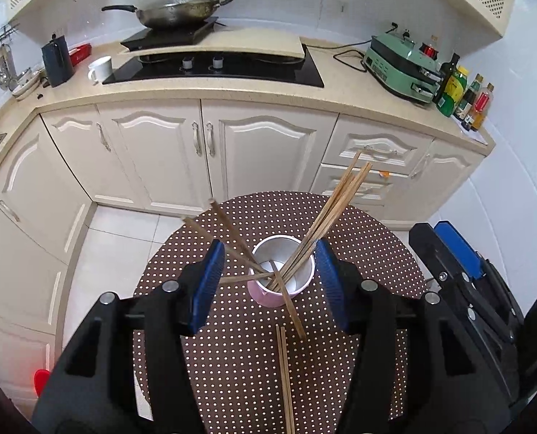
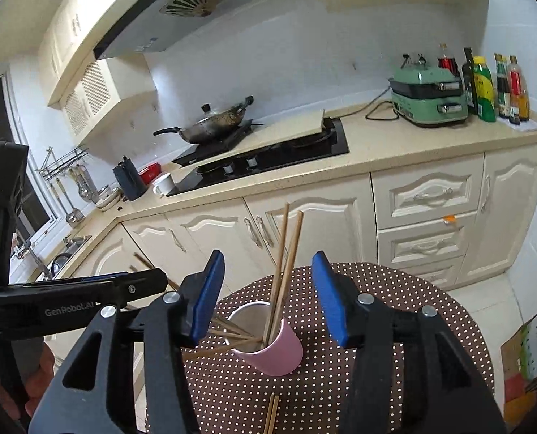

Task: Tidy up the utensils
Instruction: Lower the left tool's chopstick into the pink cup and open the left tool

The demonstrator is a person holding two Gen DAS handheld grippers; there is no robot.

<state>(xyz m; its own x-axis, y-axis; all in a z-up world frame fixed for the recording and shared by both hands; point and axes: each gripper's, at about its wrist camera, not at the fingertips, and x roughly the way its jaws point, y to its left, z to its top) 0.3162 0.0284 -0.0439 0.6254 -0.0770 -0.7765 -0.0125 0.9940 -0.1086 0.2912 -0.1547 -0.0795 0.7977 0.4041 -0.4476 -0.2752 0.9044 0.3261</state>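
Tongs on left [image 1: 270, 282] and right [image 2: 268, 298] gape about halfway, empty, above pink cup [image 2: 279, 350] of chopsticks [image 1: 335, 209].

Two handheld grippers of matte black plastic. The left gripper [image 1: 268, 282] has two angular black arms with triangular cut-outs, round silver pivot screws, and ribbed blue pads [image 1: 209, 282] on the fingers. The right gripper [image 2: 268, 296] looks identical. White "GenRobot.AI" lettering marks the left gripper's side
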